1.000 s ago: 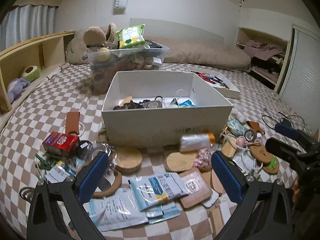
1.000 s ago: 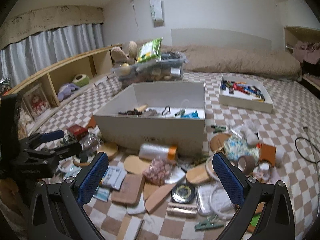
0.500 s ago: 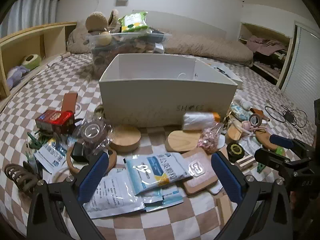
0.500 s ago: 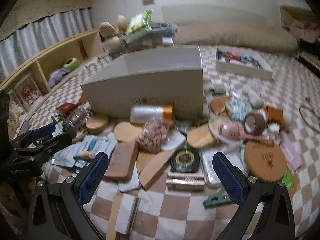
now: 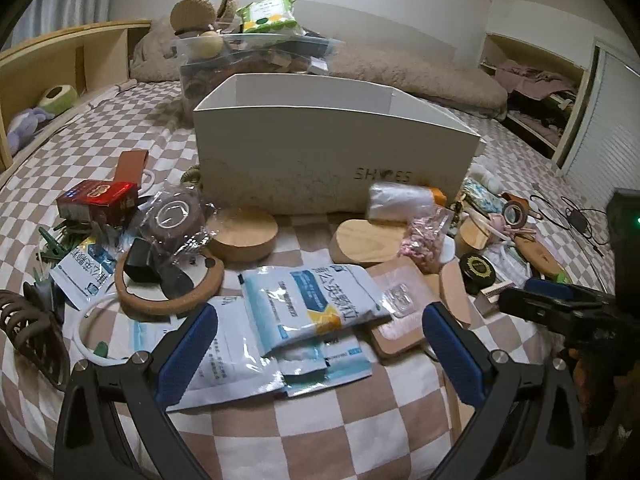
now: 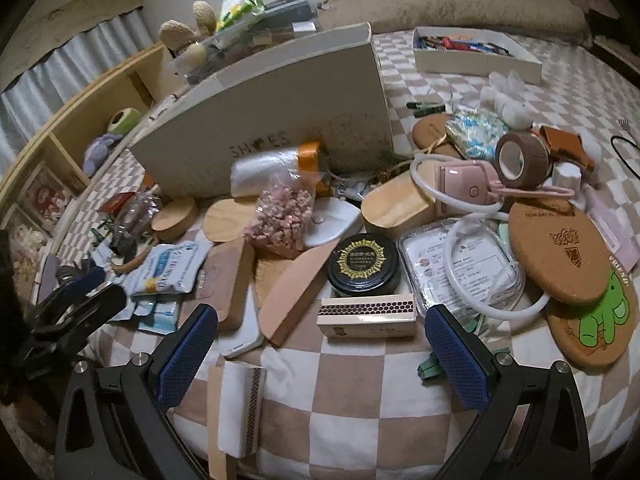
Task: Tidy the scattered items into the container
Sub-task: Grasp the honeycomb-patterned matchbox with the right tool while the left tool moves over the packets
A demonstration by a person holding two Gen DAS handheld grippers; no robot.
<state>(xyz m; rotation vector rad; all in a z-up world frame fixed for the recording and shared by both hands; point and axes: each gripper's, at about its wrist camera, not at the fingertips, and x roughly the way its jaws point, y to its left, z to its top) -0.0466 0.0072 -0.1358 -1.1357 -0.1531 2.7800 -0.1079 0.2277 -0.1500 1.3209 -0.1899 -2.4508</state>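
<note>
Left wrist view, left gripper [image 5: 320, 344] spread wide over blue-white packets [image 5: 316, 300], right gripper [image 6: 320, 344] likewise wide, both empty.

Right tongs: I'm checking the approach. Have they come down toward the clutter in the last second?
Yes. The right tongs have dropped lower and closer: the white shoe box now hides its inside, and the matchbox sits just ahead.

**Camera set-up: two wrist fisheyes, low over the bed**

Left wrist view faces the white shoe box [image 5: 336, 160] head-on, close. Right wrist view sits further right, angled left at it. Shared: box front, blue-white packet [image 5: 316, 304], black round tin [image 6: 363, 264].
</note>
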